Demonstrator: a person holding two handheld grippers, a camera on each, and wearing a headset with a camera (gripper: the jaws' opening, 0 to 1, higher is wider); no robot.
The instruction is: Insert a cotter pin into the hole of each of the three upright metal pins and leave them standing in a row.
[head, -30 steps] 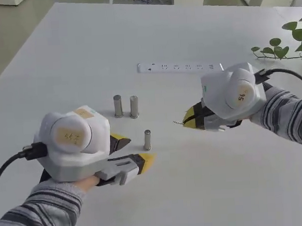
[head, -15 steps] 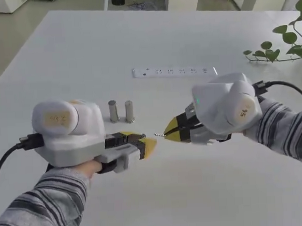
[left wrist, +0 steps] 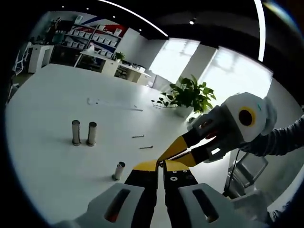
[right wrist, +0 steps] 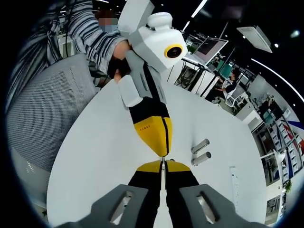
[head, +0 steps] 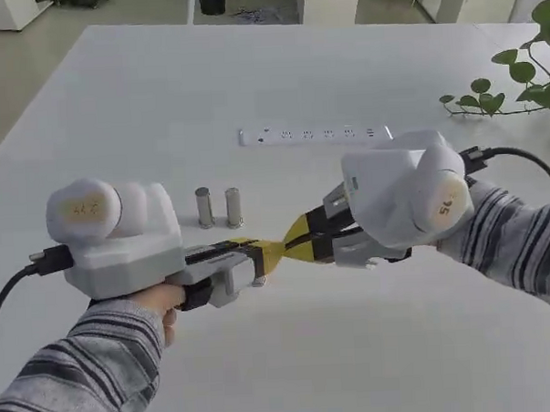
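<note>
My left gripper and right gripper meet tip to tip above the white table. A thin cotter pin is held in the shut right gripper, and its free end sits at the tips of the shut left gripper. Two metal pins stand upright side by side behind the left gripper. In the left gripper view a third metal pin stands alone, nearer to me than the pair. The head view hides that pin behind the left gripper.
A white power strip lies across the table beyond the pins. Two loose cotter pins lie on the table in the left gripper view. A green plant trails at the far right edge.
Both grippers moved toward each other until their tips met. The left gripper's jaws, apart a second ago, have shut. The right gripper kept its hold on the cotter pin.
</note>
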